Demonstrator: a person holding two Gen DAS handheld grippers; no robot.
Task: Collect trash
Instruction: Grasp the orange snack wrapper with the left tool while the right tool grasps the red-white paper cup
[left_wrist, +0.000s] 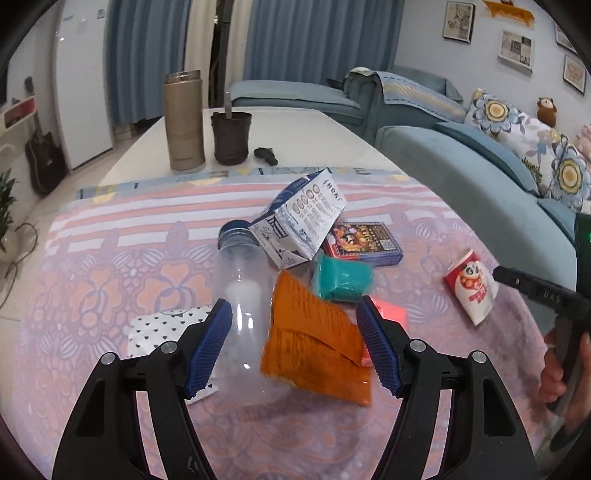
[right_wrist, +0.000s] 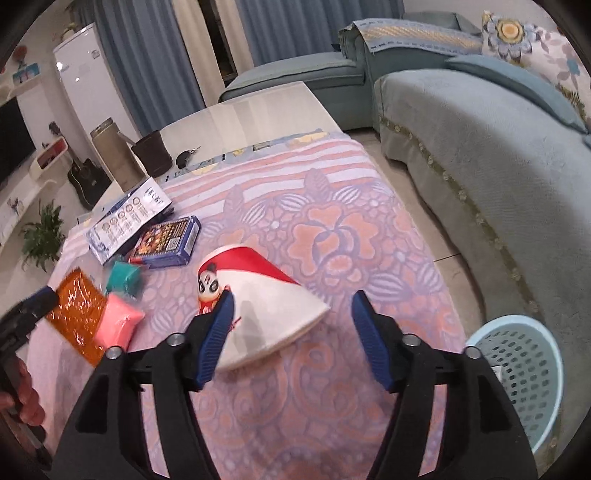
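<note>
My left gripper (left_wrist: 295, 343) is open over an orange wrapper (left_wrist: 314, 347) and a clear plastic bottle (left_wrist: 242, 295) lying on the patterned cloth; both lie between its fingers. Behind them lie a blue-white carton (left_wrist: 299, 218), a teal packet (left_wrist: 341, 277), a dark blue box (left_wrist: 364, 242) and a pink packet (left_wrist: 391, 314). My right gripper (right_wrist: 291, 336) is open around a white and red panda paper cup (right_wrist: 266, 314) lying on its side, also seen in the left wrist view (left_wrist: 471, 288). A light blue mesh basket (right_wrist: 524, 369) stands on the floor at the right.
A tan flask (left_wrist: 184, 122), a dark cup (left_wrist: 231, 138) and keys (left_wrist: 266, 155) stand at the table's far end. A dotted white packet (left_wrist: 159, 328) lies left of the bottle. A blue sofa (right_wrist: 480, 147) runs along the table's right side.
</note>
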